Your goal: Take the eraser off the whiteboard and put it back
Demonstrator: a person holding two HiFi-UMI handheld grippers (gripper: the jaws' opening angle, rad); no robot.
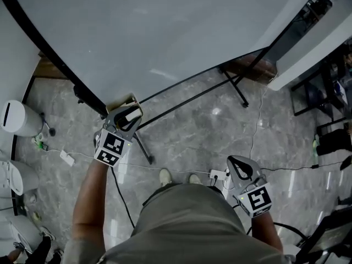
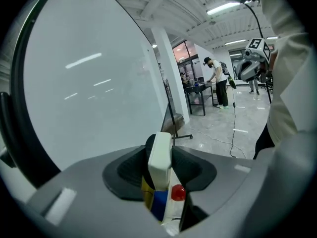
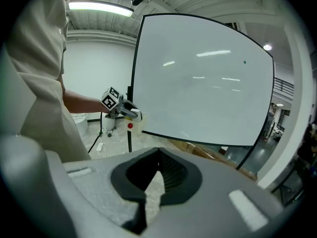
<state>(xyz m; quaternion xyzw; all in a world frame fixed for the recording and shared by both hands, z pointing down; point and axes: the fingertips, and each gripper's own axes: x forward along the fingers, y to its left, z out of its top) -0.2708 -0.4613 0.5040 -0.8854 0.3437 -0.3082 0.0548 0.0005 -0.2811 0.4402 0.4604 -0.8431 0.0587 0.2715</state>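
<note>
The whiteboard (image 1: pixel 165 26) fills the top of the head view on a black stand. My left gripper (image 1: pixel 127 114) is at the board's lower left edge, shut on the eraser (image 1: pixel 125 103), a cream block. In the left gripper view the eraser (image 2: pixel 160 162) stands upright between the jaws, with blue, yellow and a red dot on its near end, and the whiteboard (image 2: pixel 89 83) lies to the left. My right gripper (image 1: pixel 240 166) hangs lower right, away from the board, shut and empty. In the right gripper view, past that gripper (image 3: pixel 157 175), I see the whiteboard (image 3: pixel 203 78) and the eraser (image 3: pixel 134 124).
Black stand legs (image 1: pixel 236 87) cross the grey marble floor under the board. A power strip (image 1: pixel 67 158) and cables lie on the floor. White bins (image 1: pixel 16 117) stand at the left. Far off, a person (image 2: pixel 218 83) stands at a table.
</note>
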